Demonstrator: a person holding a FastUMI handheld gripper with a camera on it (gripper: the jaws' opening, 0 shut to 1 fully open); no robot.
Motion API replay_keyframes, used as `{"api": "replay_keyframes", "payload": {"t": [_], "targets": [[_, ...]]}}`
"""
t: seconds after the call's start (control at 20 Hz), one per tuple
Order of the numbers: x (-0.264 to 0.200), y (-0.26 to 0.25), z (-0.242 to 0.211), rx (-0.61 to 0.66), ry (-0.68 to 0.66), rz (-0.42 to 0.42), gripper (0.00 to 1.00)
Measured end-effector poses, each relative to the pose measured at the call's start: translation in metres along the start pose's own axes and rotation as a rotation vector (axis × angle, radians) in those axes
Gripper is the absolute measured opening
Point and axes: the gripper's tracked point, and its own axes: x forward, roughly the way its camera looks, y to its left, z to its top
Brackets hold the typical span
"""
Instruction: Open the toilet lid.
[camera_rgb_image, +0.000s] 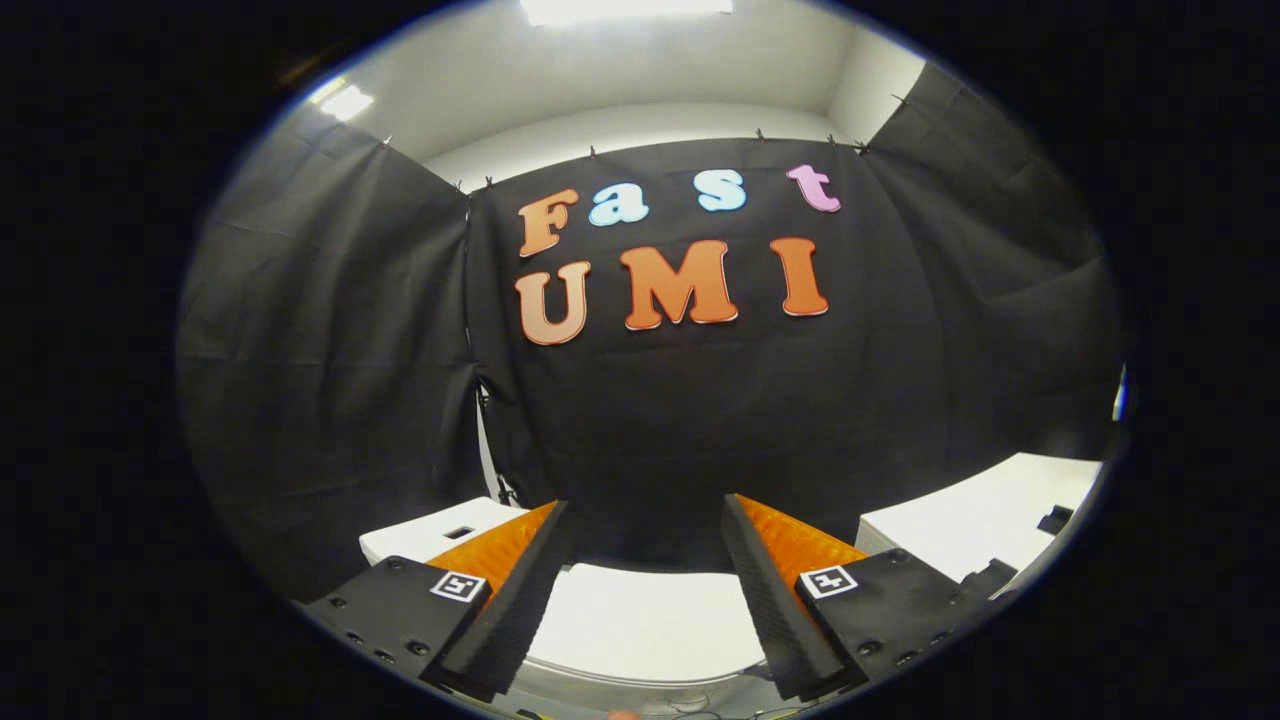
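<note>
My gripper (645, 505) is open, with its two fingers spread wide and nothing between them. Below the gap between the fingers lies a smooth white surface (640, 620) of the toilet. I cannot tell whether it is the lid or the tank top. A grey curved rim (640, 688) shows under its near edge. The fingers hang above this white surface and do not touch it.
The booth's black cloth wall (650, 420) stands close beyond the fingers. A white box (425, 535) with a small dark slot sits to the left of the left finger. A larger white block (985, 520) with a dark fitting (1055, 518) sits to the right.
</note>
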Motion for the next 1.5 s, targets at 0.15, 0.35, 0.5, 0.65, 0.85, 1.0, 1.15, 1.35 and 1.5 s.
{"api": "replay_keyframes", "payload": {"t": [0.15,0.35,0.5,0.65,0.85,1.0,1.15,1.35,1.5], "targets": [[0.001,-0.019,-0.043,0.095,0.015,-0.006,1.0],[-0.006,-0.071,-0.11,0.247,0.075,-0.096,0.99],[-0.011,-0.11,-0.145,0.35,0.092,-0.192,0.99],[-0.018,-0.132,-0.182,0.48,0.122,-0.266,0.99],[-0.021,-0.153,-0.231,0.585,0.156,-0.351,0.99],[-0.022,-0.165,-0.257,0.668,0.17,-0.392,0.99],[-0.016,-0.18,-0.284,0.761,0.168,-0.442,0.99],[-0.021,-0.205,-0.319,0.893,0.163,-0.536,0.99],[-0.019,-0.218,-0.339,0.99,0.137,-0.587,0.99]]}}
